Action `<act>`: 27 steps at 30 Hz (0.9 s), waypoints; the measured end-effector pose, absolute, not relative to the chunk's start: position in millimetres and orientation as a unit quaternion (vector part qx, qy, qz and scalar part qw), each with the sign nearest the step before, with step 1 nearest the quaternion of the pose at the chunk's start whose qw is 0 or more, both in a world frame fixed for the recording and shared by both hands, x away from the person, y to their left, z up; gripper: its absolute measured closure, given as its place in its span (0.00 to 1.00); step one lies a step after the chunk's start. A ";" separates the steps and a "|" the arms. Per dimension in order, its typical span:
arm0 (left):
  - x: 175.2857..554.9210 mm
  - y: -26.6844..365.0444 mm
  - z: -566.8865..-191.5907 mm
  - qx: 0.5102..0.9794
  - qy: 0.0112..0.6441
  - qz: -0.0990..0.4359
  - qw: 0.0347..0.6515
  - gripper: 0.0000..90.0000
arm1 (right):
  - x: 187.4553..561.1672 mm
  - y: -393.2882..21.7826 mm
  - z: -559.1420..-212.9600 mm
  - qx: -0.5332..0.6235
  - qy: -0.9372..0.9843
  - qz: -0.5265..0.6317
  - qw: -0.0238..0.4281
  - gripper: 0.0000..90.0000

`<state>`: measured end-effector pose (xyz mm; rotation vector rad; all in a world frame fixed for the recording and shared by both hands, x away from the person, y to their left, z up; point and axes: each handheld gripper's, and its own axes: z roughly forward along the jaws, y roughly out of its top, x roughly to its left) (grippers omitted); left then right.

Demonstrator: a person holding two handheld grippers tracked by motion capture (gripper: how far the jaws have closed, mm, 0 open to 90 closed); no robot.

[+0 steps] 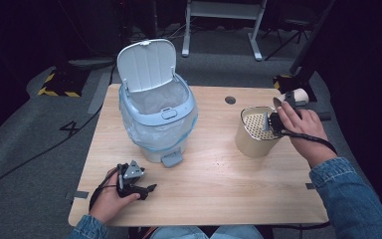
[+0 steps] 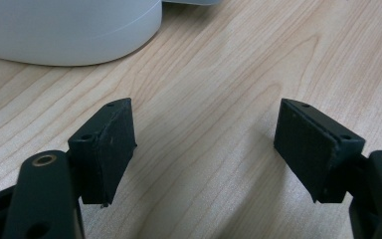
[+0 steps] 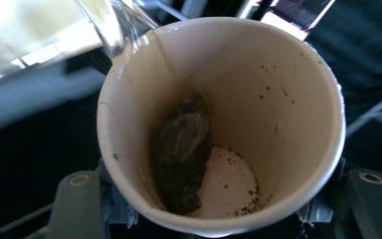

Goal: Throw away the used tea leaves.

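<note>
Resting near the table's front edge, left gripper [image 1: 138, 185] wide open, holding nothing; farther off, right gripper [image 1: 277, 119] squeezing paper cup [image 3: 219, 119] beside strainer pot [image 1: 255, 132]. Wet tea bag [image 3: 181, 154] inside cup, not tipped out yet; far bin [image 1: 156, 107] open, waiting.

paper cup [image 3: 278, 99]: cream, dark flecks inside | tea bag [image 3: 181, 149]: dark green-brown | strainer canister [image 1: 254, 132]: beige, dotted top | bin [image 1: 156, 107]: pale blue (white lid) | table [image 1: 219, 174]: light wood grain | gripper jaws: black
</note>
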<state>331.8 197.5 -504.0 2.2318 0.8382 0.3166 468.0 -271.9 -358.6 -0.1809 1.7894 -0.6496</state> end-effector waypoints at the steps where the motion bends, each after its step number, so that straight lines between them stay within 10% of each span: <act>1: 331.7 197.5 -503.9 0.866 0.325 0.123 0.360 0.27 | 467.7 -271.2 -360.8 -0.097 0.752 -0.294 0.581 0.39; 27: 331.5 197.5 -503.9 0.866 0.326 0.123 0.360 0.27 | 463.4 -265.9 -370.4 -0.210 0.663 -0.389 0.605 0.39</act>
